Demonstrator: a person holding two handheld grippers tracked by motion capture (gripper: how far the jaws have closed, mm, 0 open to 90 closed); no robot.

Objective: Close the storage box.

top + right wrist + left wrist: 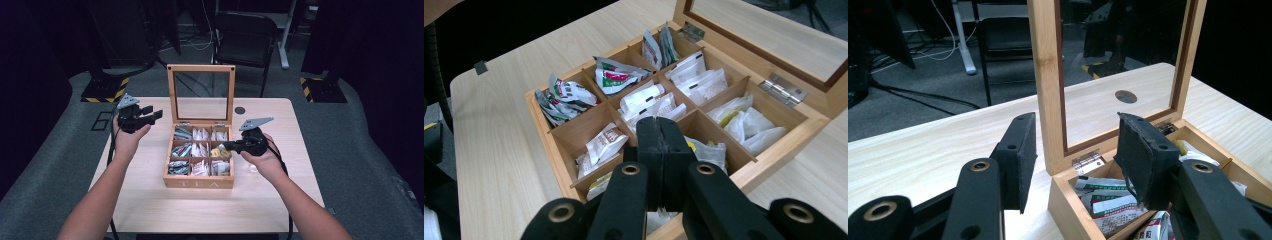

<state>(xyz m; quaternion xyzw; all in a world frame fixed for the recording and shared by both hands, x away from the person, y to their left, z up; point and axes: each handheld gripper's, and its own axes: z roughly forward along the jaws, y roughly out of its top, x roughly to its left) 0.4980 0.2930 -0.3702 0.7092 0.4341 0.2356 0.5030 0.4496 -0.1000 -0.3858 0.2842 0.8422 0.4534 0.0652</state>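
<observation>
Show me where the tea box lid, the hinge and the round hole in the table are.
Tea box lid (171, 95), high view, left side of its wooden frame.
Hinge (786, 89), right gripper view, middle of the metal plate.
Round hole in the table (1125, 96), left gripper view, its centre.

Tongs (659, 150) pressed together over an open wooden box (796, 135) of tea packets.

The two black jaws meet flat against each other, with nothing visible between them, above the box's near side. The box is split by thin wooden dividers into a grid of compartments, each holding paper packets: white ones (704, 80) in the middle, green-and-red printed ones (616, 75) farther off. A metal hinge (786, 90) joins the box to its raised glass-paned lid (769, 30). The box rests on a pale wooden worktop (499, 120).
</observation>
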